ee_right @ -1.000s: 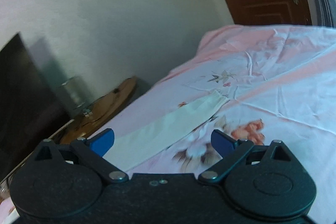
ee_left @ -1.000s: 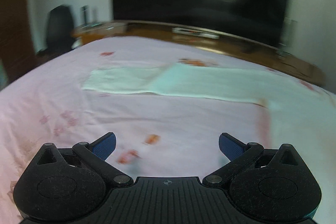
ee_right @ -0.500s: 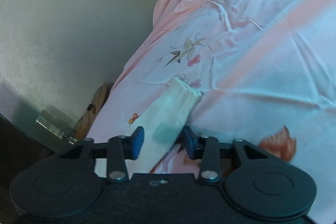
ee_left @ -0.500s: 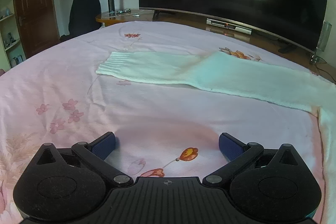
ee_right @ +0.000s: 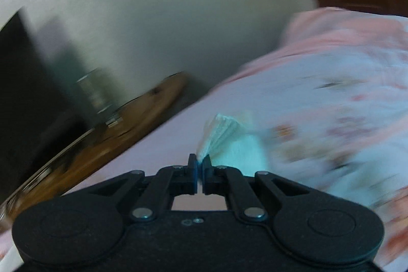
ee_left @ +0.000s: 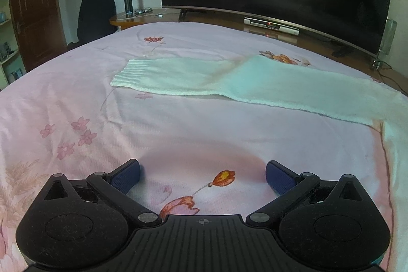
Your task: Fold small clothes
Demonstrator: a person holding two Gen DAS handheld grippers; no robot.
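The right gripper (ee_right: 199,165) was clamped on the pale garment's (ee_left: 267,83) cuff (ee_right: 221,129), the left gripper (ee_left: 202,173) held wide over the bed (ee_left: 153,124); a fold across was judged next

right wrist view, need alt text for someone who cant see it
The right gripper is shut on the ribbed cuff of a pale mint knit garment, lifting it off a pink floral bedsheet. The picture is motion-blurred.

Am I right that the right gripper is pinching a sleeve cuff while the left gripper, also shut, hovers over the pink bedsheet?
Not quite: the left gripper is open, its pads wide apart with only the pink bedsheet between them, as the left wrist view shows. The right gripper does pinch the sleeve cuff.
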